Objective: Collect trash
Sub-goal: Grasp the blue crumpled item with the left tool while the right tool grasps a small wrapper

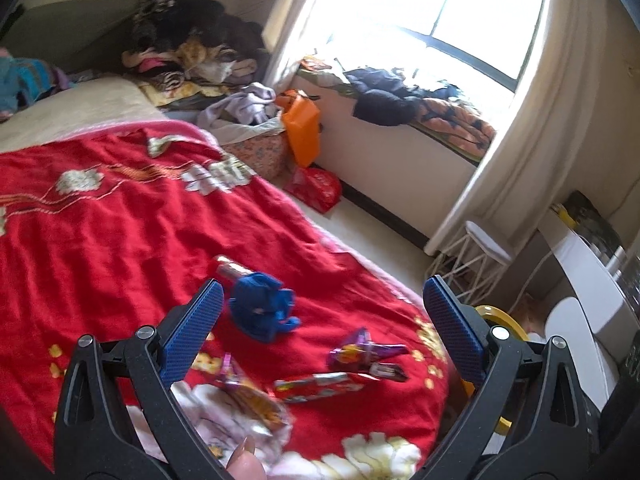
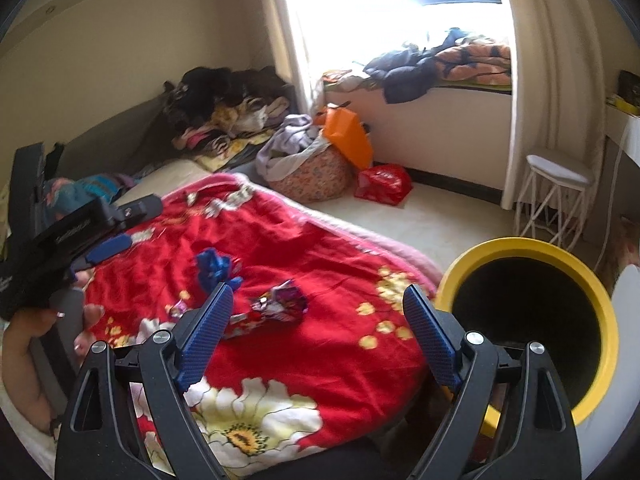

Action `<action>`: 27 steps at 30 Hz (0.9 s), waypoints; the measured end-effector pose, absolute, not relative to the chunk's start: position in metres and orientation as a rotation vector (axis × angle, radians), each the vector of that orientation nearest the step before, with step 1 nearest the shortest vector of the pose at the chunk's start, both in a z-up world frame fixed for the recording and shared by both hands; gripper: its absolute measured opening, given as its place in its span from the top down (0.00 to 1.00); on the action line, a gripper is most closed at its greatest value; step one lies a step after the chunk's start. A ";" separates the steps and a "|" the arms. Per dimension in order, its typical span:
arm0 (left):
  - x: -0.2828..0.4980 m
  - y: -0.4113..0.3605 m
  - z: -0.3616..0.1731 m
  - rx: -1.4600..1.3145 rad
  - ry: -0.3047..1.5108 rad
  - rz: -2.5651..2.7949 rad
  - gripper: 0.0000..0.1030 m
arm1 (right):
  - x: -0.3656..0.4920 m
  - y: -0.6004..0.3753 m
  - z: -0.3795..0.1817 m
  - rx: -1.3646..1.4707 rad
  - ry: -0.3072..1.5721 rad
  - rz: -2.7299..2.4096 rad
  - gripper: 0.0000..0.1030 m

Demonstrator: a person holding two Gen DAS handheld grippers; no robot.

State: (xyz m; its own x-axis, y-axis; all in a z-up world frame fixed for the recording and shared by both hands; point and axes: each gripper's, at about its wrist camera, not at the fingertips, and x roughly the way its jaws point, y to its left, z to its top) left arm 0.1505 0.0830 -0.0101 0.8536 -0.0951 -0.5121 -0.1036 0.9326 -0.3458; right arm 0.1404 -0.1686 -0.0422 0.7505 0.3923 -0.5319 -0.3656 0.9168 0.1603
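Left wrist view: left claw (image 1: 322, 306) spread wide and empty above the red blanket (image 1: 120, 220); blue crumpled scrap (image 1: 262, 310), purple wrapper (image 1: 366, 354) and red wrapper (image 1: 316, 386) lie on the blanket between its fingers. Right wrist view: right claw (image 2: 318, 308) spread, empty; purple wrapper (image 2: 280, 304) just ahead; yellow-rimmed bin (image 2: 528, 326) beside the bed, at right.

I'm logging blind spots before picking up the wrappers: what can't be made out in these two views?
- Yellow bin: its inside is black shadow in the right wrist view; the left wrist view shows only a sliver behind the right finger.
- Wrapper nearest the left gripper: blurred, print unreadable.
- Shiny tube: partly covered by the blue crumpled piece.
- Window: overexposed, nothing visible outside.
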 end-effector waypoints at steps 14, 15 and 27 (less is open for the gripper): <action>0.163 0.126 -0.054 -0.427 0.644 0.113 0.11 | 0.174 -0.118 -0.082 0.015 0.732 0.478 0.29; 0.164 0.125 -0.056 -0.421 0.652 0.110 0.11 | 0.177 -0.117 -0.084 0.014 0.740 0.479 0.31; 0.210 0.119 -0.080 -0.367 0.745 0.069 0.29 | 0.193 -0.109 -0.102 0.028 0.798 0.521 0.73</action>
State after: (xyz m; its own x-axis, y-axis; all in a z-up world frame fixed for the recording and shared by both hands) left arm 0.2101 0.1186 -0.0799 0.7362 -0.0676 -0.6733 -0.1901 0.9342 -0.3017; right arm 0.1935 -0.1091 -0.1019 0.5794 0.4565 -0.6752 -0.4355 0.8737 0.2170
